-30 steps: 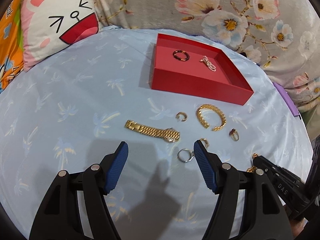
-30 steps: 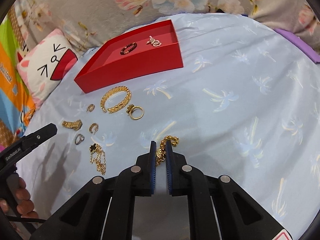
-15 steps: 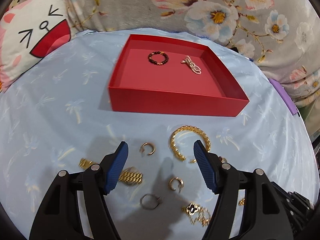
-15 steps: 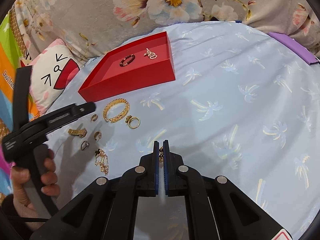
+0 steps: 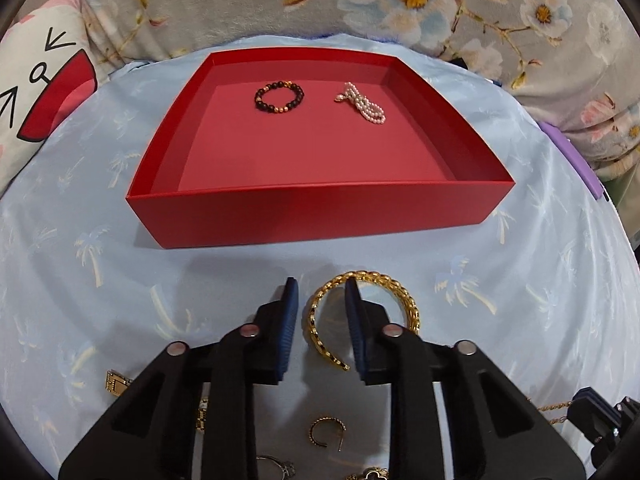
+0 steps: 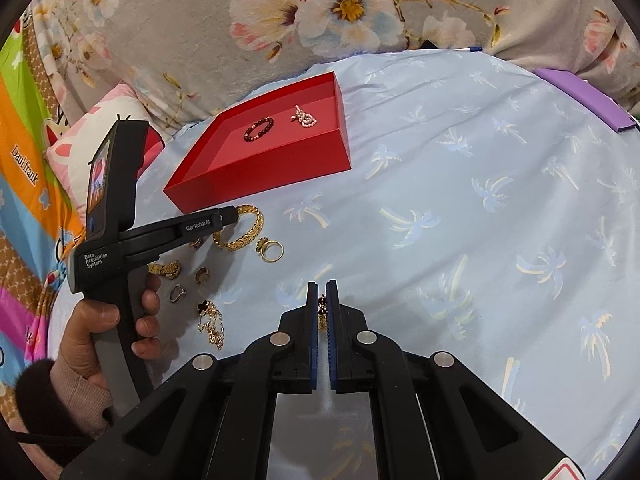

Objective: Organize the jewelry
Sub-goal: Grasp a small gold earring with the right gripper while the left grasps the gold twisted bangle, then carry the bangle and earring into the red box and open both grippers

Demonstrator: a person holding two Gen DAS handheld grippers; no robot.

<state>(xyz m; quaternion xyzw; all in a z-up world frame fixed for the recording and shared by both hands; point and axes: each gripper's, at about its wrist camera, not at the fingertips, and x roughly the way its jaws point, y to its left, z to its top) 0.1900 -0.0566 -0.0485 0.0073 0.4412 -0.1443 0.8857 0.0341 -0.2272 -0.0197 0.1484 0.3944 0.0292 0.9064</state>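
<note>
Left to right on the pale blue palm-print bedsheet (image 5: pixel 100 288): the left tongs (image 5: pixel 320 294) are narrowed astride one arm of the open gold chain-link cuff bangle (image 5: pixel 406 300), not yet clamped, seemingly to lift it into the shallow red cardboard tray (image 5: pixel 320 212) just beyond. That tray already holds a dark beaded bracelet (image 5: pixel 279 97) and a pink pearl strand (image 5: pixel 362 103), so its near wall must be cleared. A small gold hoop (image 5: pixel 326 432) lies under the tongs' frame. The right tongs (image 6: pixel 322 300) pinch a gold chain with dark charm (image 6: pixel 322 312), well short of the tray.
</note>
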